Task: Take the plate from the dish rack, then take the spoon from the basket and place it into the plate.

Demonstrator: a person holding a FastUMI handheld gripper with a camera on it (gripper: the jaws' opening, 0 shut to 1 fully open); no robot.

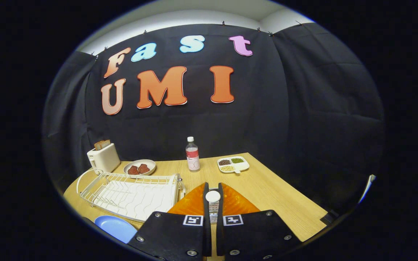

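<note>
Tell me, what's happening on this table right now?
A hand-held gripper has its two fingers closed on a spoon, lifted above the orange basket. A blue plate already lies on the wooden table beside the white dish rack. The spoon is not yet on the plate.

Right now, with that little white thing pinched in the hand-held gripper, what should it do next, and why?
Probably carry it toward the blue plate and lower it there. The hand-held gripper has its fingers closed on what looks like the spoon, held above the orange basket; the plate lies out of the white dish rack, beside it.
</note>
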